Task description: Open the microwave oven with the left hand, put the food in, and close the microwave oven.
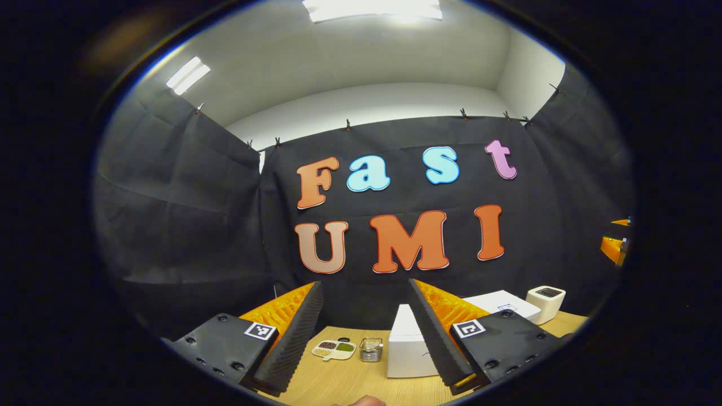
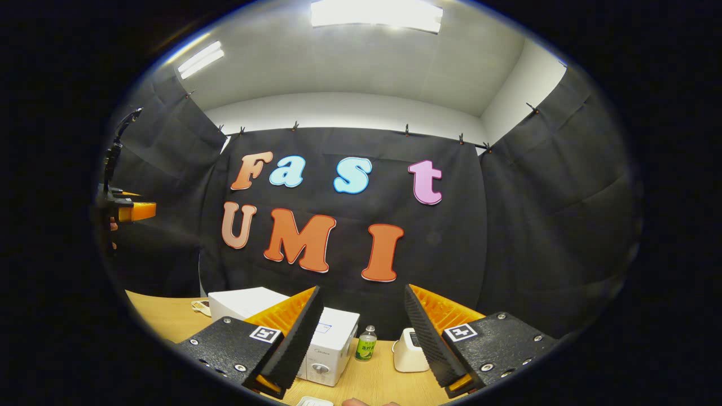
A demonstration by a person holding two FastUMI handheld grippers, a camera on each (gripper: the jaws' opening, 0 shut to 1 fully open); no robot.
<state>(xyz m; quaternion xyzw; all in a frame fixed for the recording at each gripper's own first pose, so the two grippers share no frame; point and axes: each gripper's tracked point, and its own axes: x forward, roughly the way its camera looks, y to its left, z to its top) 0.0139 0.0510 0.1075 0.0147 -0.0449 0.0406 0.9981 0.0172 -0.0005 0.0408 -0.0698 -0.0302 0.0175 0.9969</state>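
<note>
A: What's the biggest thing on the light wooden table (image 2: pixel 169 318)?

B: The white box-shaped microwave oven (image 2: pixel 333 344). In the right gripper view it sits at lower centre-left, partly behind the right gripper's (image 2: pixel 361 338) near finger, its door shut and a round knob on its front.

A: And from the other side?

B: In the left gripper view the same white microwave oven (image 1: pixel 502 304) lies low and right of centre, beyond the left gripper (image 1: pixel 364 332). A plain white box (image 1: pixel 406 344) stands between that gripper's fingers, not touched by them.

A: How do the tongs stand?

B: Both spread wide, holding nothing, raised above the table.

A: Smaller things?

B: A small white rounded appliance (image 1: pixel 546 303) far right; a wire mesh holder (image 1: pixel 371 349); a white divided dish of food (image 1: pixel 334 349), low between the left fingers. In the right gripper view, a small green-labelled bottle (image 2: pixel 366 343) stands just right of the oven.
</note>
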